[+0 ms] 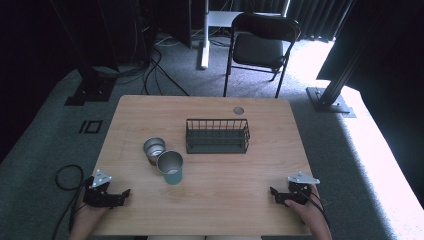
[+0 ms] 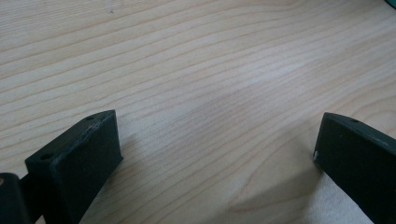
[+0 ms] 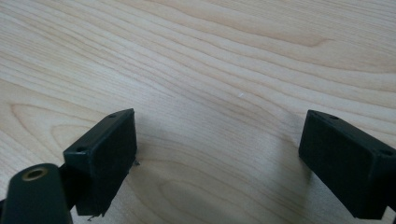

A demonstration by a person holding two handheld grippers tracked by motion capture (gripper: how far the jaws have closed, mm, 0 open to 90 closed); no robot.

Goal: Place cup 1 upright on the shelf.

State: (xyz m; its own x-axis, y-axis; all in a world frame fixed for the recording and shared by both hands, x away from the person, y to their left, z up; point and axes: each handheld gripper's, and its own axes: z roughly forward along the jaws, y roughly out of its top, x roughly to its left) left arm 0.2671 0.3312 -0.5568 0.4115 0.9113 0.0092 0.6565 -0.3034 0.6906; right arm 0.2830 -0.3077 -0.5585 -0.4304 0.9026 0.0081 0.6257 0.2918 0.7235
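Observation:
A teal metal cup point(image 1: 170, 167) stands upright on the wooden table point(image 1: 210, 210), just left of centre. A second steel cup with a brownish body point(image 1: 154, 150) stands touching it on its far left side. Behind them sits a black wire basket point(image 1: 217, 135) with nothing visible inside. My left gripper point(image 1: 125, 193) rests low at the table's front left, open, nothing between its jaws. At the front right my right gripper point(image 1: 274, 192) lies open over bare wood too. In the left gripper view, the left gripper point(image 2: 217, 140) has wide-set jaws; in the right gripper view, the right gripper point(image 3: 219, 140) likewise.
A round grommet hole point(image 1: 238, 110) sits near the table's far edge. Beyond the table stand a black folding chair point(image 1: 260, 45), a white desk leg point(image 1: 203, 35) and dark frame posts. Cables lie on the grey carpet at the left.

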